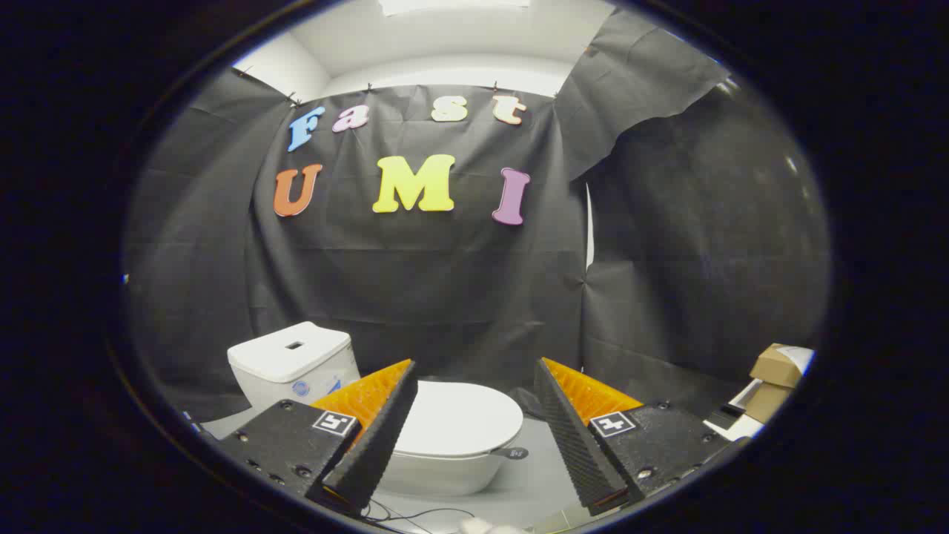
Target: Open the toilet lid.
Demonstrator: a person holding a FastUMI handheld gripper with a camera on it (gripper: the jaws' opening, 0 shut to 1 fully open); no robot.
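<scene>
Beyond the fingers (474,437) — spread wide, holding nothing — closed toilet lid (456,415), well apart.

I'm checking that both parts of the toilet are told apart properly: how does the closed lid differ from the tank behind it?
The white oval toilet lid lies flat and low, shut over the bowl, between the open gripper's fingers. The white boxy toilet tank stands taller, beyond the left finger. The lid's top is smooth and unbroken; the tank's top has a small dark slot. The tank's front carries a round blue sticker; the lid shows none. Both are glossy white.
</scene>
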